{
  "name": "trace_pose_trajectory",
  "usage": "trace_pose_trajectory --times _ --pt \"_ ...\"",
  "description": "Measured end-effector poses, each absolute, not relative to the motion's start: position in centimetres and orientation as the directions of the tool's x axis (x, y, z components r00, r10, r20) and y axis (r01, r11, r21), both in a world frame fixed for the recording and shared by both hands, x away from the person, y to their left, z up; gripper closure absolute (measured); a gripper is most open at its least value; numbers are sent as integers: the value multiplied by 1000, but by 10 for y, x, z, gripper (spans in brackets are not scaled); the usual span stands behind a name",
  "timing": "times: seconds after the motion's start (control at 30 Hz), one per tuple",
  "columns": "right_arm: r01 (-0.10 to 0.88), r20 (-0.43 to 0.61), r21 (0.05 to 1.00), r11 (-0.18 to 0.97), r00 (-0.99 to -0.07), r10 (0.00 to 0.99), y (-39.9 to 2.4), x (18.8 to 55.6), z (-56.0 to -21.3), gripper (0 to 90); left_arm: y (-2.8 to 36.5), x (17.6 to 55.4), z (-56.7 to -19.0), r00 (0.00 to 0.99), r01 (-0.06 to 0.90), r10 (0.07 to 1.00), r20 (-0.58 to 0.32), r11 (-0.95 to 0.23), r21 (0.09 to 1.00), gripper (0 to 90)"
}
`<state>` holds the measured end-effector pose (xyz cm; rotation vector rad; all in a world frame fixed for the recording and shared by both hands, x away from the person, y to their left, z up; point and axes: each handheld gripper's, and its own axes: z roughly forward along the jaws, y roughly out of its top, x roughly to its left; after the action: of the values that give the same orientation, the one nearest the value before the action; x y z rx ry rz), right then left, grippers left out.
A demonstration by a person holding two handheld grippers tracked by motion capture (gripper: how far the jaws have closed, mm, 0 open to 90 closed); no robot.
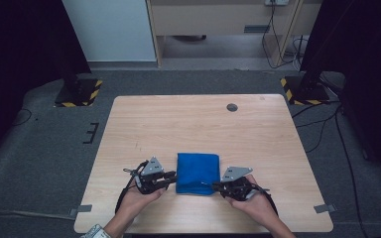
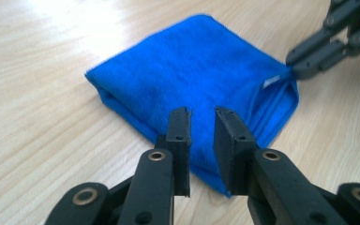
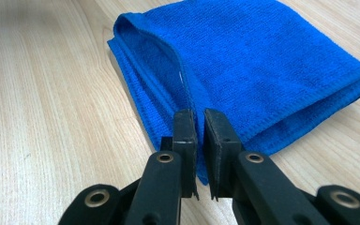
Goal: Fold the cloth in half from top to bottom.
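From the left, the left gripper [image 1: 171, 177] lies low on the table, its jaws a small gap apart with the near left corner of the folded blue microfibre cloth [image 1: 197, 172] in front of and partly between them; in its own view the pads do not seem to press on anything, so I would not call it a grip. The cloth sits near the front edge, about midway across. At its near right corner the right gripper [image 1: 215, 187] has its jaws nearly together and appears pinched on the hemmed edge of one upper layer. The risk I see is uneven: if both hands lift now, the right corner could come up alone and drag the stack askew, or the left jaws could close on all the layers rather than one and the cloth would rise as a lump instead of opening. A thin hem could also slip from the right pads under any sideways pull. The pale wood-grain tabletop [image 1: 198, 124] is smooth, with a round cable grommet [image 1: 232, 107] toward the far right. Beyond lies grey carpet, stand bases with yellow-black hazard tape [image 1: 78, 92] at both far corners, a wooden cabinet and trailing cables.
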<state>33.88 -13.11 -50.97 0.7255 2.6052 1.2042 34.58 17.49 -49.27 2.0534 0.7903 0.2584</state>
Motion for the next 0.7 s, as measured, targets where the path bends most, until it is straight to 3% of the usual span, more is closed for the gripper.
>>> trace_pose_trajectory --times 0.7 --pt "352 75 800 486 -863 501 -135 335 -493 771 158 350 -506 788 434 607 -98 -436 788 704"
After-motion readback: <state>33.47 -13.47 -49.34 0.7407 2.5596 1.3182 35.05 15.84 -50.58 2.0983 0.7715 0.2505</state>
